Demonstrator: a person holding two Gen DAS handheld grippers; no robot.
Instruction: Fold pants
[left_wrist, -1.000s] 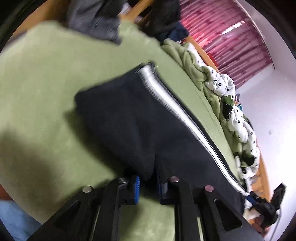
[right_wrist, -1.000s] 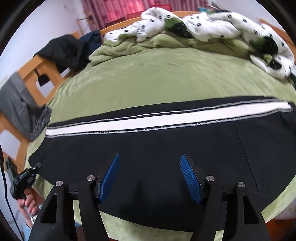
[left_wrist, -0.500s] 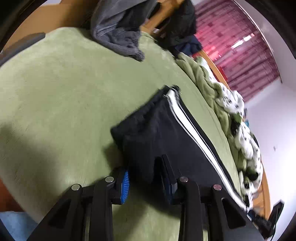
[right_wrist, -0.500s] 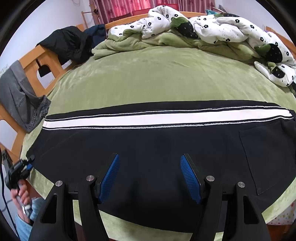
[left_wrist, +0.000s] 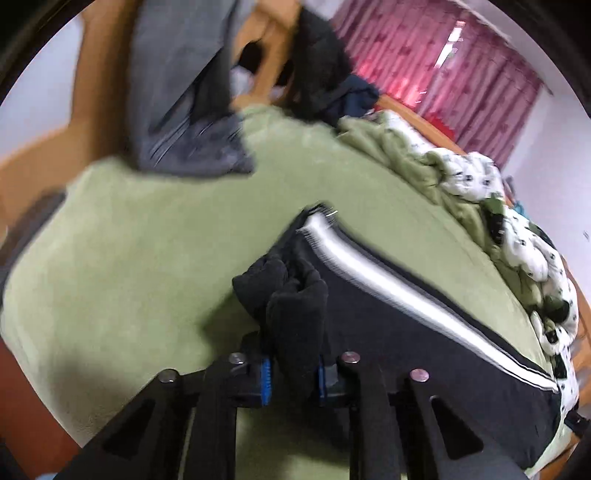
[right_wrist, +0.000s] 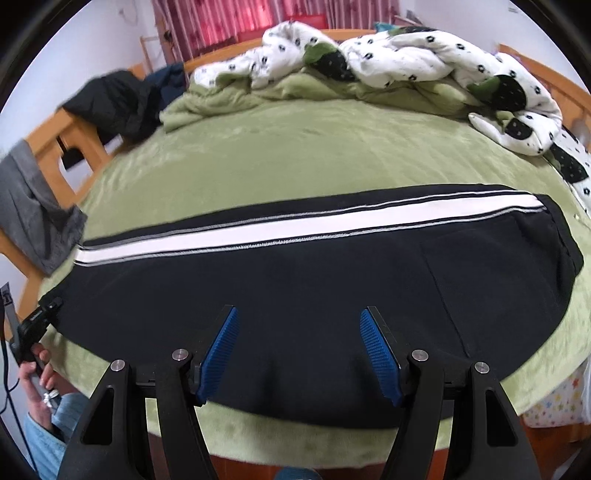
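Lifted since before, pants (left_wrist: 369, 325) cuff bunches, hiding left gripper (left_wrist: 291, 376) pads.

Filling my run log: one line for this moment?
left gripper: shut on black white-striped pants | right gripper: open above pants | green bedspread

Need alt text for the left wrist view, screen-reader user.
The left gripper is shut on a bunched cuff of the black pants, lifting it off the green bedspread; its jaws have just been closing on the fabric. A white side stripe runs away to the right, and grey clothing hangs on the wooden bed frame behind.
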